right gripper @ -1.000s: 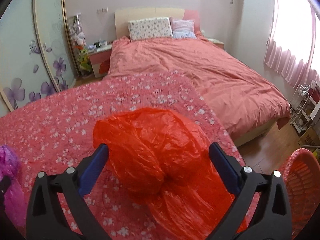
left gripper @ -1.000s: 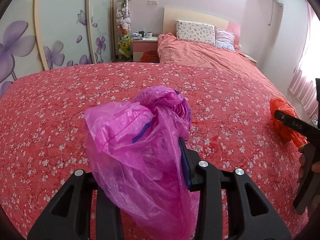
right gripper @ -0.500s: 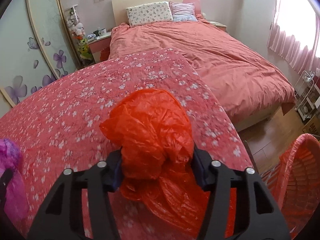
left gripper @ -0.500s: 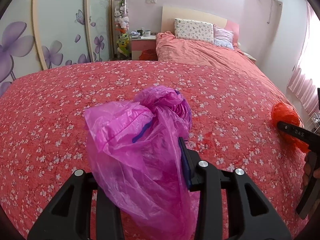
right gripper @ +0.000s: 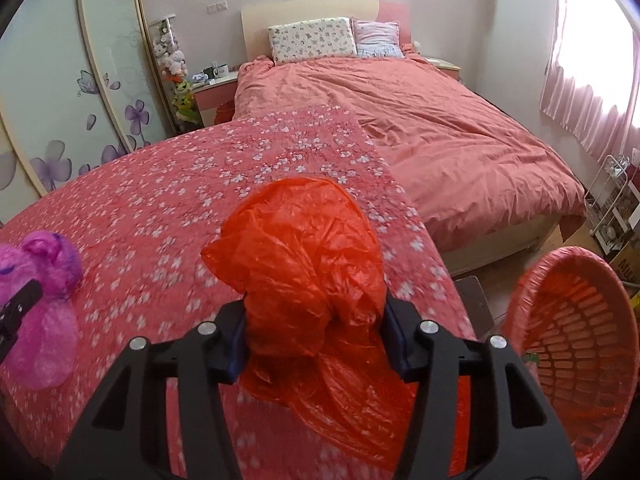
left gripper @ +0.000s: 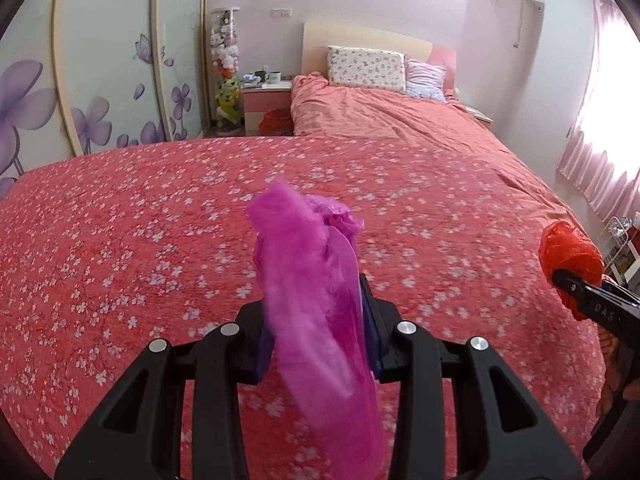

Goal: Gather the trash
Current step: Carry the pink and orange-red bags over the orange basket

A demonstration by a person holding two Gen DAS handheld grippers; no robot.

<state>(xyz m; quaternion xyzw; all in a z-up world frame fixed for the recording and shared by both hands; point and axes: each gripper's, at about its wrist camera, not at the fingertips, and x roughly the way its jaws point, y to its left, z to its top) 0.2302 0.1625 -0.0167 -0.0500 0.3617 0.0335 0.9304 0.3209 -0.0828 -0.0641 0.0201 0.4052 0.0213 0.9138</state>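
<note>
My left gripper (left gripper: 318,320) is shut on a crumpled magenta plastic bag (left gripper: 316,280) and holds it above the floral red cloth (left gripper: 120,240); the bag also shows at the left of the right wrist view (right gripper: 36,308). My right gripper (right gripper: 314,332) is shut on a crumpled orange-red plastic bag (right gripper: 308,280), held near the cloth's right edge. That bag shows at the right edge of the left wrist view (left gripper: 568,256). A red plastic basket (right gripper: 616,320) stands low to the right of my right gripper.
Beyond the floral cloth is a bed (right gripper: 440,128) with a salmon duvet and two pillows. A nightstand (left gripper: 266,100) and a toy display stand by the wardrobe doors (left gripper: 100,72). A wire rack (right gripper: 608,200) stands by the curtained window.
My left gripper closed tighter, squeezing the magenta bag into a narrow bundle. My right gripper closed on the orange-red bag and lifted it, and the basket came further into view.
</note>
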